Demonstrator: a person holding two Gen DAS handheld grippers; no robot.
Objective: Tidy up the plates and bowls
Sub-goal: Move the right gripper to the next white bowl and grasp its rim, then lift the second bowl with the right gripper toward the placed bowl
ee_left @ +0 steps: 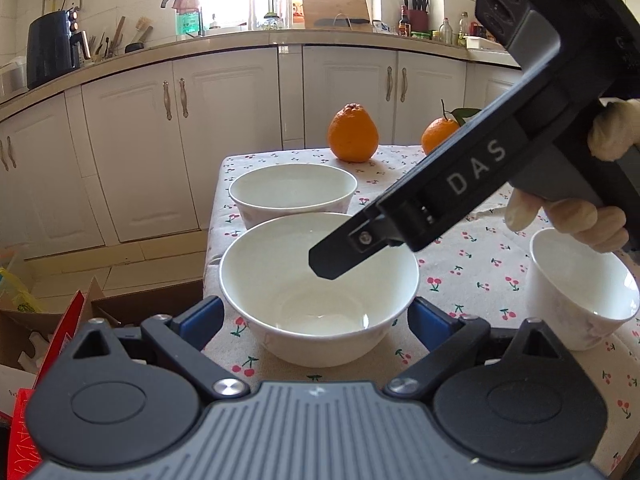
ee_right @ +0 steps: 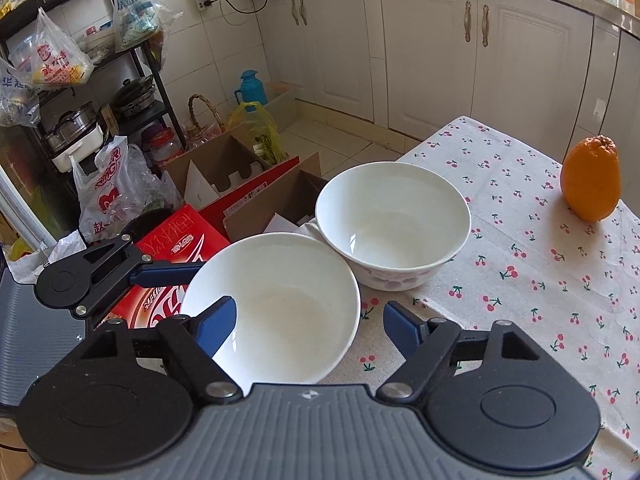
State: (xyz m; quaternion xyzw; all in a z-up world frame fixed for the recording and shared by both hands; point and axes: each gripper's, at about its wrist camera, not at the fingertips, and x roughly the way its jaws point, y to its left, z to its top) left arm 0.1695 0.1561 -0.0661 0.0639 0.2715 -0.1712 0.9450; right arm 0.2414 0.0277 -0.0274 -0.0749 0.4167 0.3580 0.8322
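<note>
A small desk covered by a white cloth printed with red cherries [ee_left: 472, 264] carries three white ceramic bowls. In the left wrist view, the nearest glossy white bowl [ee_left: 320, 292] sits at the desk's near left edge, between the blue-padded fingers of the left gripper [ee_left: 318, 320]. The jaws stand wide apart on either side of the bowl, and whether the pads touch its wall cannot be told. Just behind it stands a second white bowl with a faint floral pattern [ee_left: 293, 190], the two rims almost touching. A third, smaller white bowl [ee_left: 580, 288] sits to the right, well apart.

The right gripper [ee_right: 310, 326] reaches over the nearest bowl from the right, held in a gloved hand [ee_left: 592, 216]. In its own view its jaws are apart, one blue pad over the bowl's inside and the other outside the rim, not clamped.

Two oranges rest at the far side of the desk: a knobbly one [ee_left: 353, 133] and one with a leaf [ee_left: 439, 134].
</note>
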